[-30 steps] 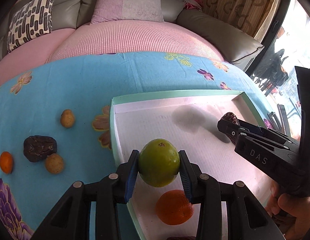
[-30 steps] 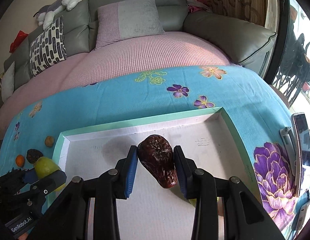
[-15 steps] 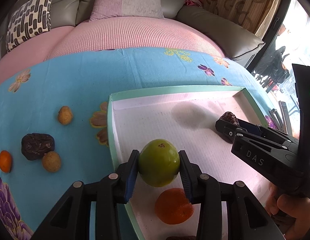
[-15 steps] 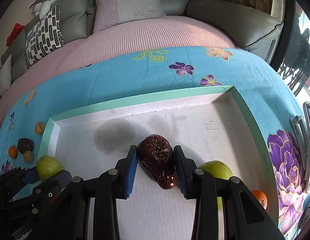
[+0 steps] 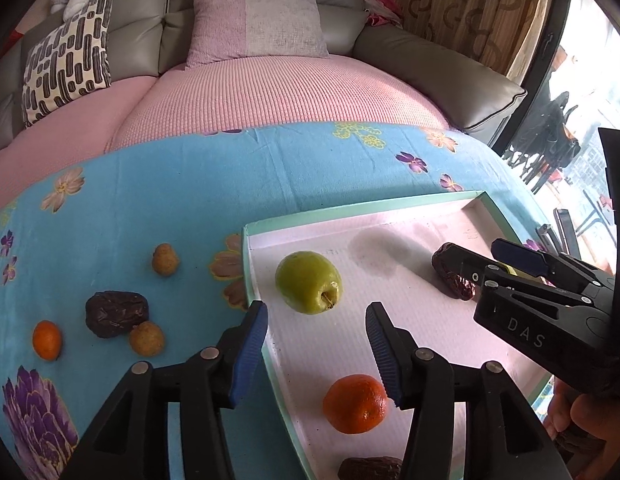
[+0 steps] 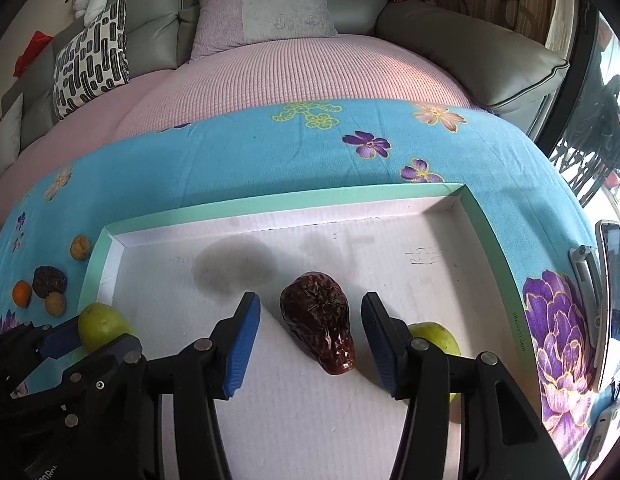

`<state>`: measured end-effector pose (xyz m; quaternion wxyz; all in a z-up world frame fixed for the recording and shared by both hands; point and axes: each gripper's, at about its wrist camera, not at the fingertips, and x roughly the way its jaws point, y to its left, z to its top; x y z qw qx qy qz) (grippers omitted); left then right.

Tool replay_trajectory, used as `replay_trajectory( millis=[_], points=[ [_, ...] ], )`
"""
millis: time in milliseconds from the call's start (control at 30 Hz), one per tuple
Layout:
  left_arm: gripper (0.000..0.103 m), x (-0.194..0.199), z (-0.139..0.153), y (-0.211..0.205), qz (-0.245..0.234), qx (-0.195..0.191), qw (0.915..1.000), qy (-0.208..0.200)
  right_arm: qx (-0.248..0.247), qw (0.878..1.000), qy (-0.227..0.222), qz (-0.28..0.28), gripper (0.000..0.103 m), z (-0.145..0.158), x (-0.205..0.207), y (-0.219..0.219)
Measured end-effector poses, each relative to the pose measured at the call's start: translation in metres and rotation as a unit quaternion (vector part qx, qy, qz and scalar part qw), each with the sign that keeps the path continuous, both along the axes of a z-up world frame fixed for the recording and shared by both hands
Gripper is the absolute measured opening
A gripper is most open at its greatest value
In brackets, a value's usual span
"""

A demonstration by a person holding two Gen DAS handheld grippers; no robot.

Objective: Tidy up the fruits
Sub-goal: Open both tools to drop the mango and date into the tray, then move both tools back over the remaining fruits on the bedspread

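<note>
Both tongs opening: left tongs (image 5: 316,354) off one green fruit (image 5: 309,282), right tongs (image 6: 310,346) off one date (image 6: 318,322).

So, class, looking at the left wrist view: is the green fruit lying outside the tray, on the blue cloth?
No, the green fruit lies inside the tray, on its white floor near the left wall.

A green apple (image 5: 309,282) lies on its side near the tray's (image 5: 352,209) left wall, stem toward the camera. A wrinkled dark-red date (image 6: 319,322) rests mid-tray — an orange tangerine (image 5: 355,403) sits nearer. Outside, left: two dates, one tangerine.
</note>
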<state>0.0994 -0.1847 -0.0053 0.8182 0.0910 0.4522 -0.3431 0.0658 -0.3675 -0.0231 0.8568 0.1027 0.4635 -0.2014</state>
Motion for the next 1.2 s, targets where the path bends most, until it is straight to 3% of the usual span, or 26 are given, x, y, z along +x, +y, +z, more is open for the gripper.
replay_trajectory(
  millis=[167, 267, 600, 900, 1033, 1200],
  points=[
    [0.064, 0.011, 0.008, 0.020, 0.038, 0.003, 0.9993, -0.003, -0.014, 1.000, -0.006, -0.005, 0.055, 0.016, -0.004, 0.005],
    [0.079, 0.023, 0.009, 0.037, 0.077, 0.008, 0.9970, -0.002, -0.010, 1.000, -0.012, -0.014, 0.056, 0.024, -0.010, 0.006],
    [0.099, 0.056, 0.003, 0.106, 0.204, 0.034, 0.9785, -0.003, 0.004, 1.000, 0.011, -0.011, 0.067, 0.017, -0.019, 0.015],
    [0.100, 0.064, -0.009, 0.146, 0.282, 0.034, 0.9589, 0.008, 0.005, 1.000, 0.001, 0.021, 0.074, 0.019, -0.014, 0.032],
    [0.102, 0.067, -0.017, 0.154, 0.309, 0.033, 0.9504, 0.013, 0.015, 0.999, -0.002, 0.030, 0.083, 0.019, -0.013, 0.036],
    [0.103, 0.062, -0.018, 0.155, 0.337, 0.055, 0.9399, -0.014, 0.017, 0.999, -0.005, 0.028, 0.083, 0.020, -0.013, 0.038]
  ],
)
